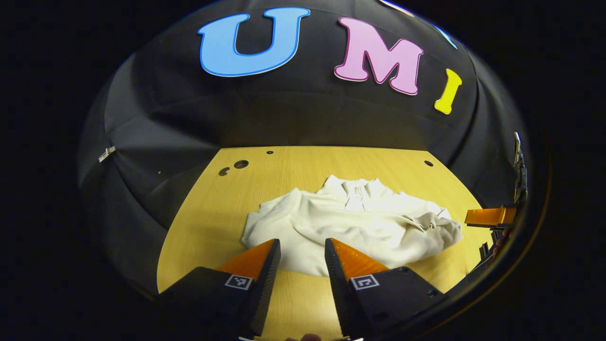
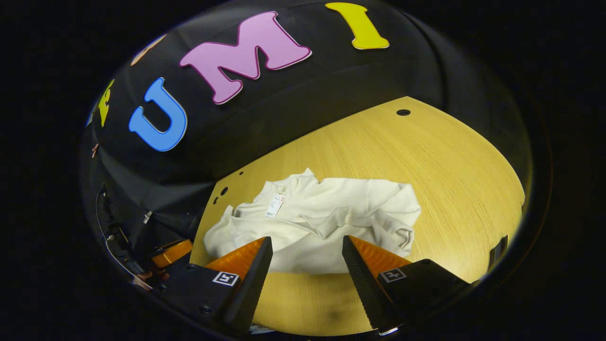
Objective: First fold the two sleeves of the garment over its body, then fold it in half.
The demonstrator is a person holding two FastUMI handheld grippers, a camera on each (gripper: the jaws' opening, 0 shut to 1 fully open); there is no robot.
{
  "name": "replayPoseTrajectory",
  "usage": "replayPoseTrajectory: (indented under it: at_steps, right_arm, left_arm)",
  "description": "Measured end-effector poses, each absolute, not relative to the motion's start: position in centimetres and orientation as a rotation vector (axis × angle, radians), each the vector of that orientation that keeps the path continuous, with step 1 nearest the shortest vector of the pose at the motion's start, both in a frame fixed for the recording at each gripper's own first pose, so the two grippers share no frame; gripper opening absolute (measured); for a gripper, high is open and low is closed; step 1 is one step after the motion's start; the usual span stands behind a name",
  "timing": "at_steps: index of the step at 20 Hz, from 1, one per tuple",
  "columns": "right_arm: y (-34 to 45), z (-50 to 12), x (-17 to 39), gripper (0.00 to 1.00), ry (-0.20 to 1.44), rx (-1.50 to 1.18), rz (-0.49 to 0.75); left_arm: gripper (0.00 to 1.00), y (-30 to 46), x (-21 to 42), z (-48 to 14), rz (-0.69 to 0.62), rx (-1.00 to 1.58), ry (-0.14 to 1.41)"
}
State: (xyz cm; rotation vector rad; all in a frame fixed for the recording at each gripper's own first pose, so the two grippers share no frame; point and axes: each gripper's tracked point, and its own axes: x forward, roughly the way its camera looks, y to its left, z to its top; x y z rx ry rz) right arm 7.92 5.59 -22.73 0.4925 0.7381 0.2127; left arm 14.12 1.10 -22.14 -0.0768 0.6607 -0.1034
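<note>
Cream garment (image 1: 352, 227) lying on the wooden bench (image 1: 222, 208), roughly mid-surface, collar end toward the booth wall, hem end nearest both grippers. In the right gripper view, same garment (image 2: 312, 222) with a small tag (image 2: 275, 205) near the collar; one sleeve (image 2: 331, 222) folded across the body, bunched and creased, cuff roughly at the centre of the garment. Fabric on the side of the garment nearest the right gripper rumpled into a lump; not flat. Left gripper (image 1: 302, 258) held above the bench just short of the garment's hem, jaws apart, nothing between them. Right gripper (image 2: 307, 258) likewise just short of the hem, jaws spread wide, holding nothing. Neither gripper touching the garment. Several small round holes (image 1: 240, 164) in the bench beyond the garment, toward the wall. Part of the right gripper visible at the edge of the left gripper view, beside the garment's rumpled side; contact with cloth there not discernible.
</note>
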Motion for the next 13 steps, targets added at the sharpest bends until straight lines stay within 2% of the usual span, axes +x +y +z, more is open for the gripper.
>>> replayPoseTrajectory:
  at_steps: [7, 13]
  right_arm:
    - [6.9, -20.2, 5.4, 0.92, 0.699, 0.426, 0.276]
    - [4.5, -20.4, 5.1, 0.92, 0.620, 0.065, 0.209]
  left_arm:
    - [0.64, 0.8, 11.0, -21.9, -0.110, -0.094, 0.677]
    - [0.64, -0.1, 10.3, -21.7, -0.131, -0.094, 0.679]
